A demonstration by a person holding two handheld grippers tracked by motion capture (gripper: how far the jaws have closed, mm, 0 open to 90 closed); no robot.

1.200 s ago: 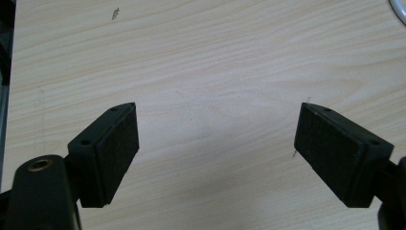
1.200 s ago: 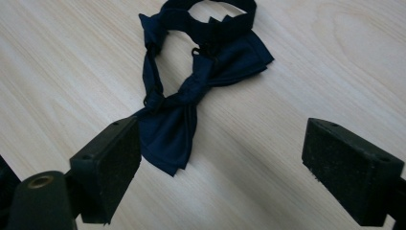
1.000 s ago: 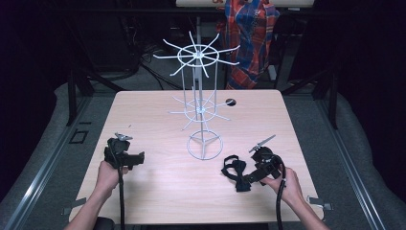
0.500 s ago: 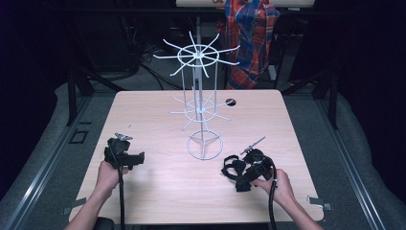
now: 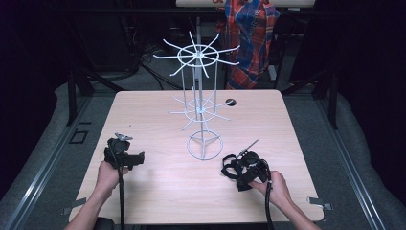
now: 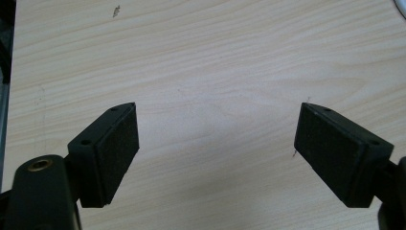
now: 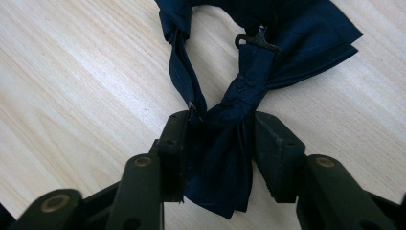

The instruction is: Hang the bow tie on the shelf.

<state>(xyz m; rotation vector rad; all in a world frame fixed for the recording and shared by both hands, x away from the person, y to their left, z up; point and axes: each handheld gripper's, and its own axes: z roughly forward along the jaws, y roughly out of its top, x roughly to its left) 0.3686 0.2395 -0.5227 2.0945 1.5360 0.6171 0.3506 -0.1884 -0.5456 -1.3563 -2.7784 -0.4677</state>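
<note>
While the high view shows the right gripper (image 5: 233,168) at a dark bow tie (image 5: 230,167) lying on the surface (image 5: 158,191) near the wire rack (image 5: 200,110), the left gripper (image 6: 216,143) idles, fingers spread. In the right gripper view, the fingers (image 7: 176,143), which have just been closing, pinch the tie's knot (image 7: 225,129); the slippery bunched fabric might slide out when lifted.

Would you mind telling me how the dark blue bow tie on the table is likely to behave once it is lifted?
The bow tie looks like thin, creased fabric, so it will probably hang limp. Its strap loop would likely dangle and could snag. The right gripper has just been closing on the bunched cloth, which looks satiny and might slip a little.
</note>
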